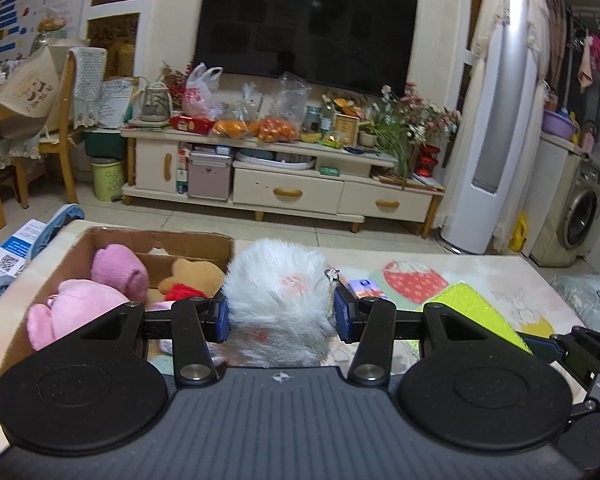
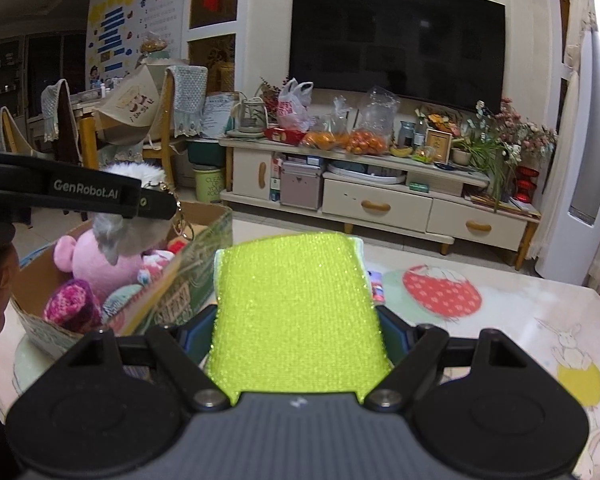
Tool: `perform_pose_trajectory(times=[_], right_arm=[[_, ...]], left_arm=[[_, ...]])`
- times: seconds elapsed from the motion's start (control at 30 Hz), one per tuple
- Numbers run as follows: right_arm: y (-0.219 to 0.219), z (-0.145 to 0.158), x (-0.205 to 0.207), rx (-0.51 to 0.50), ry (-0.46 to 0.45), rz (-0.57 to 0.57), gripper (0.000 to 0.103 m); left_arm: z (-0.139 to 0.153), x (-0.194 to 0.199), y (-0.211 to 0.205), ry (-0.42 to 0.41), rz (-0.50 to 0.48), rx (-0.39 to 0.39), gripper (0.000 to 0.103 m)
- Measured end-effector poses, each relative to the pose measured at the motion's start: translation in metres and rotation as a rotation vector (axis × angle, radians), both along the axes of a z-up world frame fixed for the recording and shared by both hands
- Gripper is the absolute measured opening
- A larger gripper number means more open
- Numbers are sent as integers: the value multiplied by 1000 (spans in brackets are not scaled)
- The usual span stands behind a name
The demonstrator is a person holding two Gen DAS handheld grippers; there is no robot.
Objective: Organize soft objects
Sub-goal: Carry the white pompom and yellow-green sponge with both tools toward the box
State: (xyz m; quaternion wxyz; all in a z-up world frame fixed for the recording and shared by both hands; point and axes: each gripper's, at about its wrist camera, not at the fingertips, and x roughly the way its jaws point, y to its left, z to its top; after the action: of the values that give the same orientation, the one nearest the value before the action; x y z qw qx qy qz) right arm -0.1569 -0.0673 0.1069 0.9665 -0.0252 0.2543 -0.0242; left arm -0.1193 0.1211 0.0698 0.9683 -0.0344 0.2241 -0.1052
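**Two claws, two soft things, one crowded box**

The cardboard box (image 1: 100, 248) stands on the bench (image 1: 480, 276), a pale top printed with a strawberry (image 1: 414, 282) and a rabbit. Beside the box, just off its near corner, the left claw (image 1: 282, 312) has its blue pads pressed into the flanks of a white furry pompom (image 1: 278, 280), which bulges out above and below them; a small metal clasp and chain hang at the pompom's side. Further from the box, the right claw (image 2: 296, 332) grips a yellow-green sponge cloth (image 2: 296, 304) by its two long edges, its jaws standing about half apart around the cloth's width, the cloth held clear of the bench top.

The box is already crowded. The left wrist view shows a pink plush pig (image 1: 72, 304), a rolled pink knit piece (image 1: 118, 270) and a tan bear in a red shirt (image 1: 192, 280) against the far wall. A small colourful packet (image 1: 364, 286) lies on the bench beyond the pompom, between box and strawberry.

The right wrist view adds the box's printed green outer wall (image 2: 196, 264), a crocheted magenta item (image 2: 74, 306) in the near corner, and the left claw (image 2: 156, 200) seen side-on above the box's rim with the pompom (image 2: 128, 172) bunched around it. A person's hand shows darkly at that view's left edge.

Beyond the box, across the tiled floor, a television (image 1: 304, 28) hangs over a cream cabinet (image 1: 284, 188) loaded with bagged oranges and flowers.
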Motion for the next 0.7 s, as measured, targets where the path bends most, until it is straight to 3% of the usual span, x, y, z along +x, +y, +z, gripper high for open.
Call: perform_pose_trajectory(times=[0.7], right_arm=[[44,16,58,21,-22,152,81]], left_arm=[[8,12,30,14,183,-5,58]])
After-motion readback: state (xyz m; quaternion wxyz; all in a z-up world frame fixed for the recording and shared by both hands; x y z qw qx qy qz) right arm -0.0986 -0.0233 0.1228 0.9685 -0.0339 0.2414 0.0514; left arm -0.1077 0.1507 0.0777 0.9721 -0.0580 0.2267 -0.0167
